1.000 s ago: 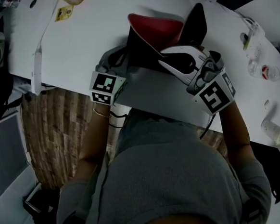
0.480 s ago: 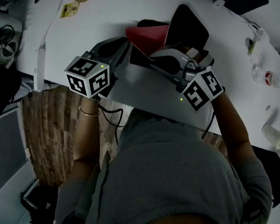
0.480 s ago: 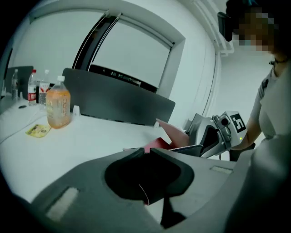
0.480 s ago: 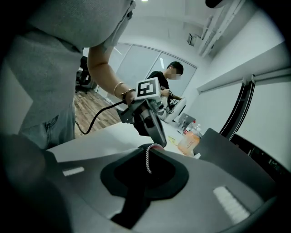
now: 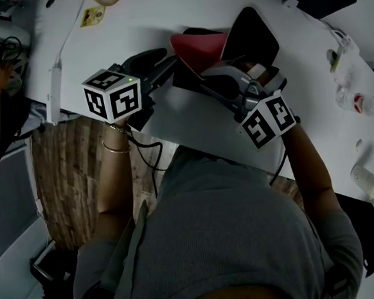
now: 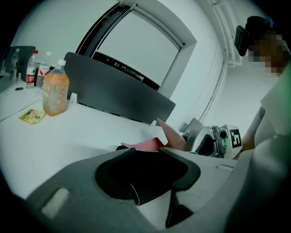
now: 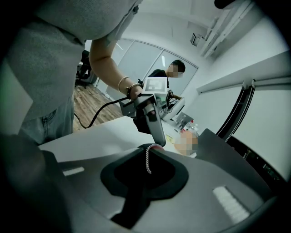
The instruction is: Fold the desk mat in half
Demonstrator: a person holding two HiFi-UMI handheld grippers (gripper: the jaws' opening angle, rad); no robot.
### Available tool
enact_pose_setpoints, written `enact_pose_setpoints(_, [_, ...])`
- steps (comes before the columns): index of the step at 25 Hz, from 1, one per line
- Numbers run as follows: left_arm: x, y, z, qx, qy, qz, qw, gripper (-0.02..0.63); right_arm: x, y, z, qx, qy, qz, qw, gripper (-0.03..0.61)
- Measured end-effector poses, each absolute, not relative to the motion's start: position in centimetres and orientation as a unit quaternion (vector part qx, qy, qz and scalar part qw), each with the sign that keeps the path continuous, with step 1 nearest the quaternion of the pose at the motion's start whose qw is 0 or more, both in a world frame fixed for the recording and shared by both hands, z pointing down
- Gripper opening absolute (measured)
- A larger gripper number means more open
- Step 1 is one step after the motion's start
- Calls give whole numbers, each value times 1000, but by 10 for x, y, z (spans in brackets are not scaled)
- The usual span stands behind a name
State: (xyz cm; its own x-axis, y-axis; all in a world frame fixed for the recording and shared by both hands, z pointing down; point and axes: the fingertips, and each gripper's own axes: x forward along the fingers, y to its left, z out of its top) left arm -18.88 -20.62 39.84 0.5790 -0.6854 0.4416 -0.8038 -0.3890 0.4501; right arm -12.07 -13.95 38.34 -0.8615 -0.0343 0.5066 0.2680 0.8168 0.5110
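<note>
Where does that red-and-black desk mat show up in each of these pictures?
Head view: desk mat upper centre, red and black.
Left gripper view: desk mat low centre, pink and black.
Right gripper view: desk mat low centre, black, stitched edge.
Shared landmark: white table.

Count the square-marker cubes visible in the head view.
2. The left cube sits at the near edge of the white table; the right cube sits over the table, further right. None appears hidden.
</note>
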Motion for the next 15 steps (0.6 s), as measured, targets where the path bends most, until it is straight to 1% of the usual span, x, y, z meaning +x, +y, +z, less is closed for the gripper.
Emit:
enact_pose_setpoints(2, [-185, -207, 400, 826, -438, 74, 348, 155, -120, -139, 384, -63, -917, -300, 255, 29])
enact_pose_setpoints(4, [-176, -210, 407, 818, -413, 38, 398, 155, -120, -138, 387, -61, -914, -306, 258, 29])
enact_pose_setpoints(6, [-169, -213, 415, 810, -394, 21, 434, 155, -119, -137, 390, -58, -909, -317, 266, 28])
enact_pose_setpoints(11, [-173, -212, 407, 804, -375, -10, 462, 163, -122, -138, 392, -51, -899, -337, 274, 28])
enact_pose_setpoints(12, [-175, -211, 404, 803, -370, -19, 466, 192, -123, -137, 393, -52, -898, -341, 274, 29])
enact_pose_setpoints(15, [-172, -211, 413, 801, -363, 5, 476, 199, -123, -134, 398, -57, -889, -356, 281, 29])
